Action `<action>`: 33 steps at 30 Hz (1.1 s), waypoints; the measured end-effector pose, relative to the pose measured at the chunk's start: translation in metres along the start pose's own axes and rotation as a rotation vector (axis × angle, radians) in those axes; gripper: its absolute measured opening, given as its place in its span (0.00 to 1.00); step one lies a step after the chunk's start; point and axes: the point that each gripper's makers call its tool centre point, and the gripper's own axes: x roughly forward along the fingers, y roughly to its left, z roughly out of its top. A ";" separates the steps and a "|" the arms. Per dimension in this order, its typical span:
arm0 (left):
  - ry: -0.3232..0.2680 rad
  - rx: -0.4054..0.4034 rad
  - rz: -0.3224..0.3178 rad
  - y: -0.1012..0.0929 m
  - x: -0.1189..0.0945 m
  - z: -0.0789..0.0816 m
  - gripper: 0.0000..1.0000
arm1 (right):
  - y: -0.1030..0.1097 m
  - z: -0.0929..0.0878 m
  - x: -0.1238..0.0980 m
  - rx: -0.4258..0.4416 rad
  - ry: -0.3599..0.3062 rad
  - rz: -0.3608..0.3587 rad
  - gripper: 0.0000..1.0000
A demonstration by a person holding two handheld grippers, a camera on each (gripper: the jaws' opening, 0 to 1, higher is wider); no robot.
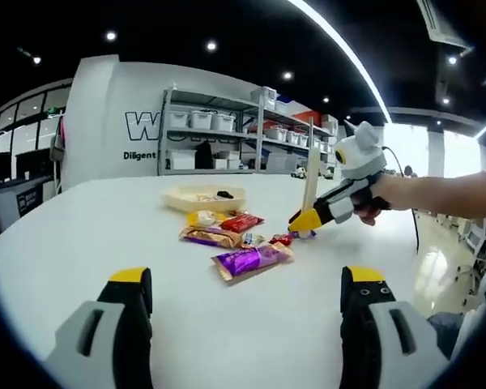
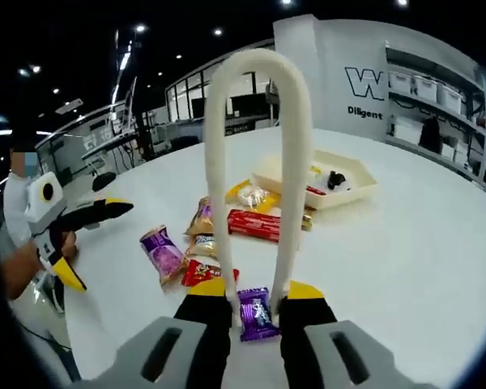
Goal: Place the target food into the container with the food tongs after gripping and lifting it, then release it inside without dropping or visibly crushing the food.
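My right gripper [image 2: 251,296] is shut on the cream food tongs [image 2: 287,162], whose looped bend stands up away from the camera. A small purple candy [image 2: 255,314] lies between the tong arms at the jaws; I cannot tell whether it is pinched. In the left gripper view the right gripper [image 1: 304,220] holds the tongs [image 1: 311,178] upright just right of the snack pile. The cream container [image 2: 364,190] [image 1: 178,201] sits beyond the pile with a few items inside. My left gripper [image 1: 247,284] [image 2: 93,243] is open, nothing between its fingers, near the table's edge.
Loose snacks lie on the white table [image 1: 89,235]: a purple packet [image 1: 247,261] [image 2: 162,251], a long red packet [image 2: 255,225] [image 1: 241,222], a yellow one [image 2: 251,194] and a brown one [image 2: 201,217]. A person's hand holds each gripper. Shelving [image 1: 227,134] stands behind the table.
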 end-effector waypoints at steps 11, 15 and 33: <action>0.001 0.003 0.007 0.003 0.001 -0.002 0.95 | 0.000 -0.002 -0.004 0.033 -0.024 0.016 0.19; -0.001 0.017 0.004 0.001 0.001 -0.002 0.95 | -0.003 -0.004 -0.006 0.045 -0.021 0.014 0.18; -0.009 -0.008 -0.002 0.001 -0.001 -0.001 0.95 | -0.023 0.019 -0.020 0.245 -0.095 0.007 0.14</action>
